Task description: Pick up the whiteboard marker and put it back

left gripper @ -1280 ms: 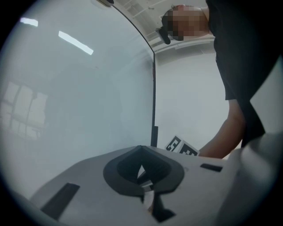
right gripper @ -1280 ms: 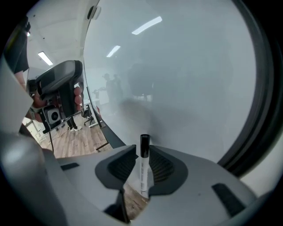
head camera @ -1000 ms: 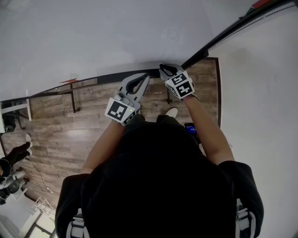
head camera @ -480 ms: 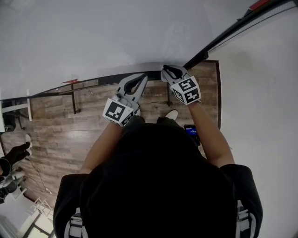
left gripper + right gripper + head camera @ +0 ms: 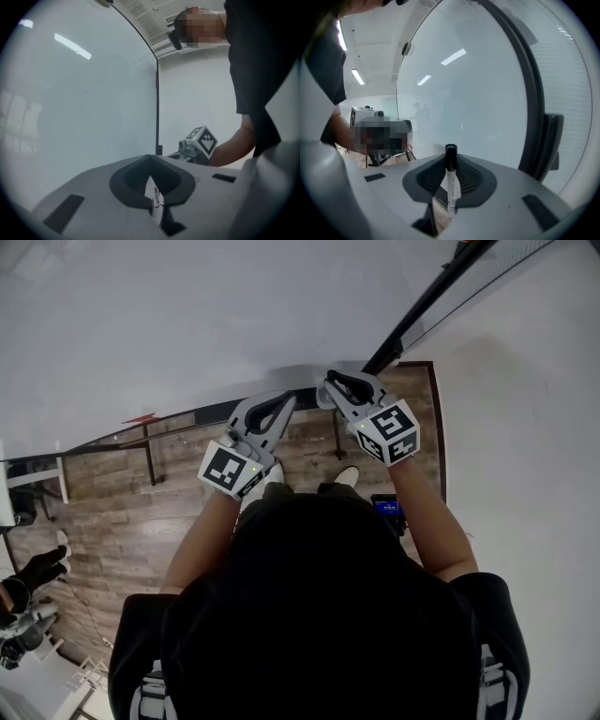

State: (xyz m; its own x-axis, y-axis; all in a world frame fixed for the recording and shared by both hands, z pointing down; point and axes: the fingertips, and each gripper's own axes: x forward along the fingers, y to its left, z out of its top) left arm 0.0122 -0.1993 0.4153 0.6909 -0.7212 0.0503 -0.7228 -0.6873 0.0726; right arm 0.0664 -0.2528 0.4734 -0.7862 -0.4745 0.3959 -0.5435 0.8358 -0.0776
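Observation:
The whiteboard marker (image 5: 451, 183) has a white barrel and a black cap and stands upright between the pads of my right gripper (image 5: 449, 160), which is shut on it. In the head view the right gripper (image 5: 334, 386) is up against the whiteboard (image 5: 187, 324), close to its black frame (image 5: 422, 310). My left gripper (image 5: 284, 399) hangs just to its left with its fingertips together. From the left gripper (image 5: 150, 162) view, a thin white sliver with print shows in the gap behind the tips; I cannot tell what it is. The right gripper's marker cube (image 5: 202, 139) shows beyond.
The whiteboard's dark frame (image 5: 534, 108) runs down the right of the right gripper view. Below lie a wood floor (image 5: 122, 502), black table legs (image 5: 147, 454), a small device with a blue screen (image 5: 386, 505) and someone's dark shoe (image 5: 37, 563). A white wall (image 5: 525, 427) is at the right.
The right gripper has risen along the whiteboard with the marker still in it. The left gripper has risen a little beside it, still shut.

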